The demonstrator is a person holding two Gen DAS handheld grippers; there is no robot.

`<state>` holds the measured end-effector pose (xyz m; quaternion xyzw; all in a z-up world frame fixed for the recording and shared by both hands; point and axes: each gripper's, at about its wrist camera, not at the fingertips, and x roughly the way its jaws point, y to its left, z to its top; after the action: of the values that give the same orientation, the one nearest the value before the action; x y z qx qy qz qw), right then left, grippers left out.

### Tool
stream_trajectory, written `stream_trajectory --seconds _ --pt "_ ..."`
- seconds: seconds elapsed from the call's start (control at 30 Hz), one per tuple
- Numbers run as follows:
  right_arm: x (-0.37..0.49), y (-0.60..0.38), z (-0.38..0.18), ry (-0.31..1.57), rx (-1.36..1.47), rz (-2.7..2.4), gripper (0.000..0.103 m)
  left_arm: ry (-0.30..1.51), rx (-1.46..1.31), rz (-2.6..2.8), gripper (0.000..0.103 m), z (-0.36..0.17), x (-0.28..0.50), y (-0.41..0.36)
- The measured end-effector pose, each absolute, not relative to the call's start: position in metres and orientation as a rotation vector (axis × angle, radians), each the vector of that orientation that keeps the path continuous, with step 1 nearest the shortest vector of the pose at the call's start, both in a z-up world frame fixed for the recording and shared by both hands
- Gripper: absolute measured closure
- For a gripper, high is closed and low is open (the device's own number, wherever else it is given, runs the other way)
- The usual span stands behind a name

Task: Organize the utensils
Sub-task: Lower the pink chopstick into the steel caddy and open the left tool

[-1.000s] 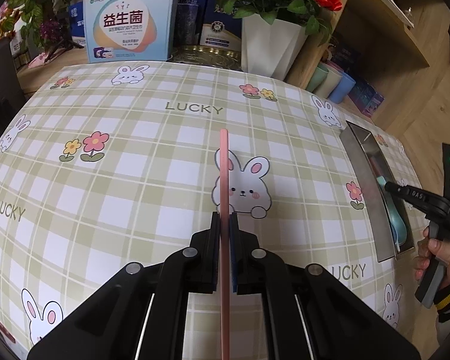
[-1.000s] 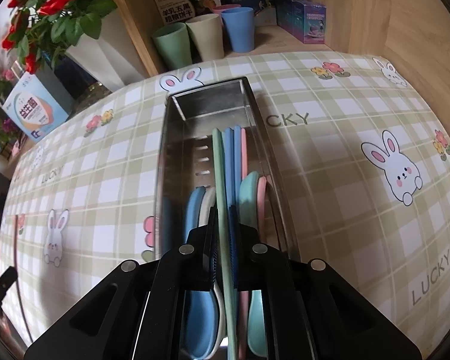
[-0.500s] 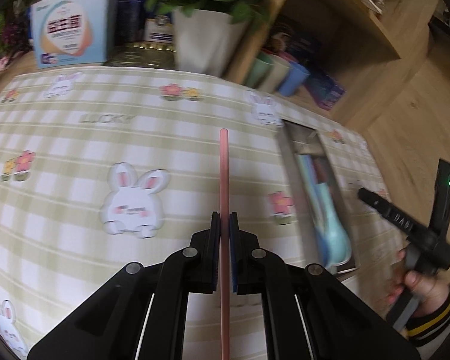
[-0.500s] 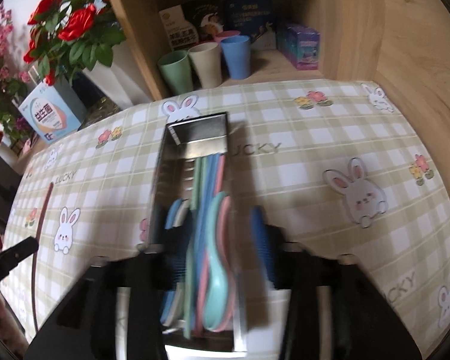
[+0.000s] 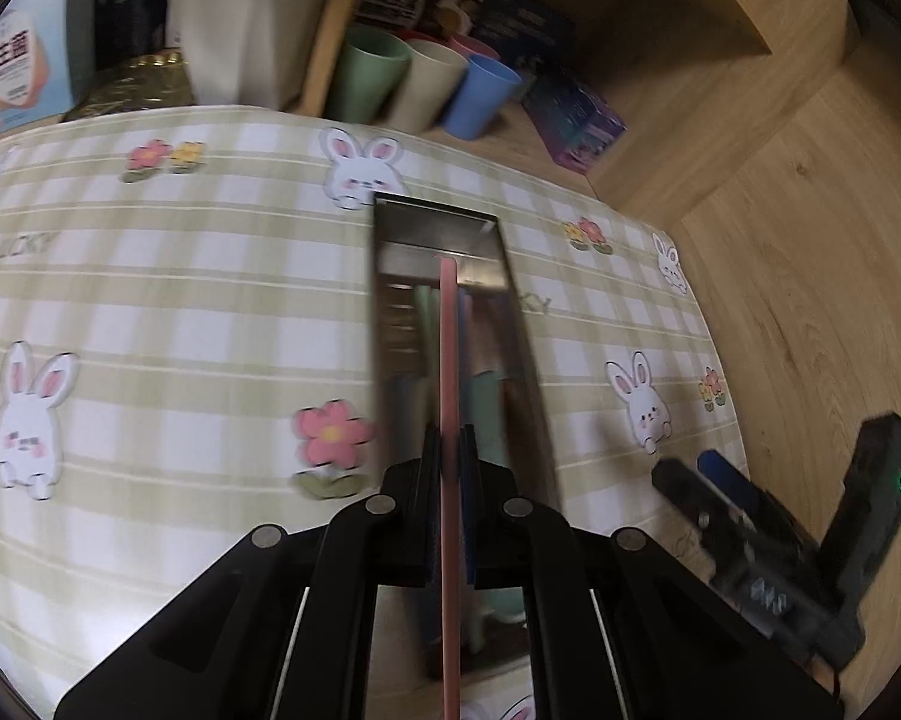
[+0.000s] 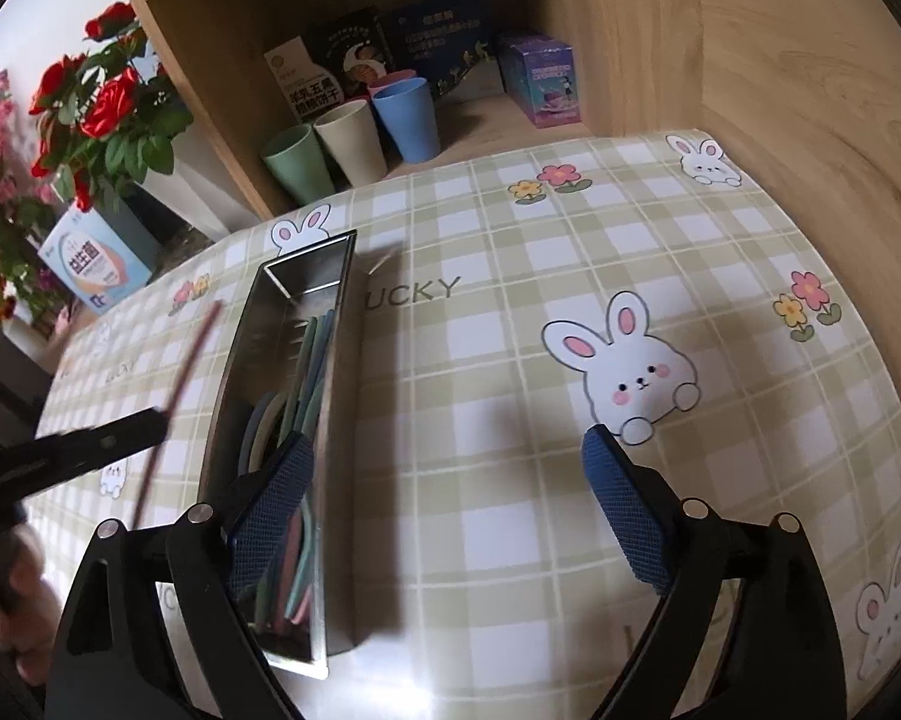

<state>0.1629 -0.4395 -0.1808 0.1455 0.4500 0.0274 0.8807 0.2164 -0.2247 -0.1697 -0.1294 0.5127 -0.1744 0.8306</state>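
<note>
We see the left gripper (image 5: 450, 444) clamped on a thin pink utensil handle (image 5: 448, 354), held in the air above the long steel tray (image 5: 384, 324) on the checked tablecloth (image 5: 180, 312), while the right gripper (image 6: 444, 510) stands wide apart and grasps nothing, just right of the tray (image 6: 336, 420). The tray already holds several pastel utensils (image 6: 306, 384) lying lengthwise (their kinds are hard to tell in the blur). We judge the pink piece light, stiff and rather slick, so it is best pinched on its flat shaft near mid-length, as it is here, and lowered parallel to the tray walls.
</note>
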Motion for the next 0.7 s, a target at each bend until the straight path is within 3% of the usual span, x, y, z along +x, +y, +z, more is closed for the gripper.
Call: stream_trajectory --seconds 0.7 --pt "0.157 -0.452 -0.184 0.941 0.299 0.053 0.015 1.167 -0.231 -0.314 0.097 -0.211 0.243 -0.257"
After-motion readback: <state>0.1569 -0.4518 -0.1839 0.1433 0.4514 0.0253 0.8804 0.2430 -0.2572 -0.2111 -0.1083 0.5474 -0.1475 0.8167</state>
